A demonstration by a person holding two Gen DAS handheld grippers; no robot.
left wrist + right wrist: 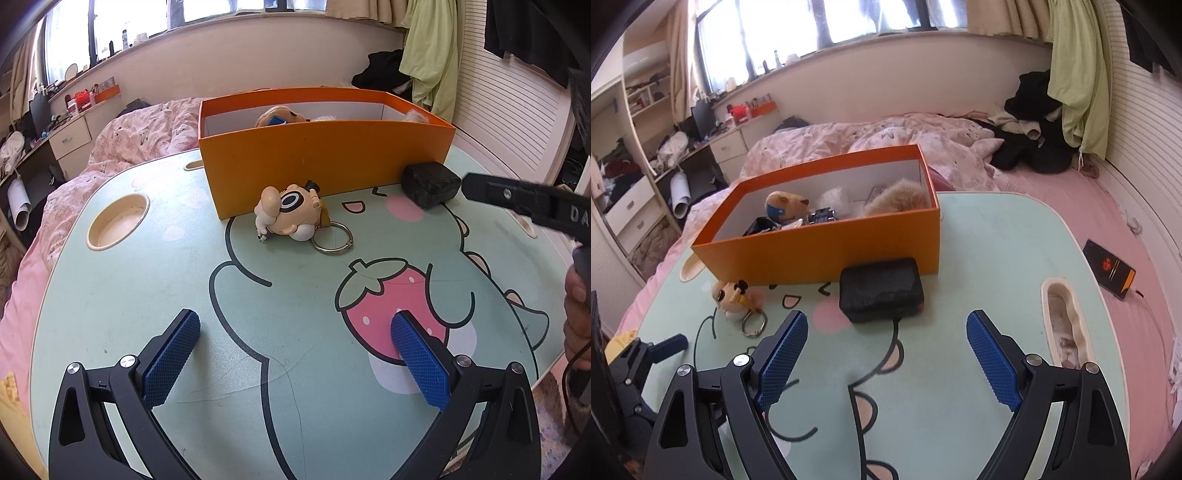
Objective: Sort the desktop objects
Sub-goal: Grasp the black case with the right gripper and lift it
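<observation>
An orange box [325, 162] [820, 247] stands at the back of the mint cartoon table [147, 295] [997, 258] and holds a plush toy [785, 205], furry pieces and several small items. A cartoon figure keychain [291, 214] [733, 295] with a metal ring [334, 240] lies against the box front. A black case [430, 182] [881, 291] lies by the box's right end. My left gripper [295, 325] is open over the strawberry print, nothing between its pads. My right gripper [886, 317] is open just short of the black case; one of its fingers [517, 201] almost touches the case.
A round cup recess [118, 221] is at the table's left and a long slot [1063, 325] at its right. A phone [1110, 267] lies on the pink bed beside the table. A person's hand [576, 295] shows at the right edge.
</observation>
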